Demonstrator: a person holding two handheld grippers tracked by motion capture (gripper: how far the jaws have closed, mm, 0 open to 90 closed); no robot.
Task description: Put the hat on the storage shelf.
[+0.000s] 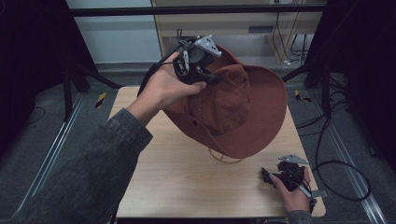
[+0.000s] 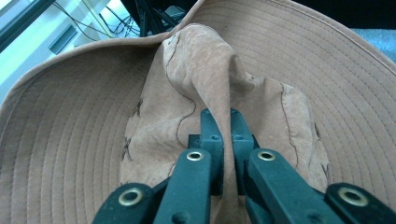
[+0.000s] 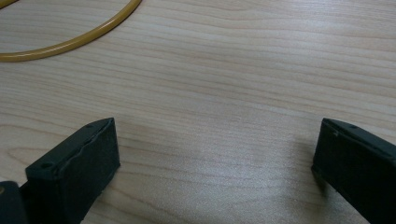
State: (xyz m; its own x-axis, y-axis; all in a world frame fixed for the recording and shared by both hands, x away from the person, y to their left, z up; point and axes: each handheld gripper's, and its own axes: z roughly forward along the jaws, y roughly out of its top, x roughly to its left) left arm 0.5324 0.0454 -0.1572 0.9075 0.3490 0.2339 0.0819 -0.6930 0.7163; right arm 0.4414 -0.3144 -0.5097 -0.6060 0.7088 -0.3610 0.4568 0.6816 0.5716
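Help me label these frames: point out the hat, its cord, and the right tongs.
hat point(image 1: 261, 109): high view, on the brim's upper side.
cord point(image 3: 70, 43): right gripper view, on the yellow loop lying on the table.
right tongs point(image 1: 267, 176): high view, between its open tips.

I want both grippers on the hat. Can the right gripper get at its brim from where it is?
Probably yes: the right gripper is open, holding nothing, with bare table between it and the hat brim.
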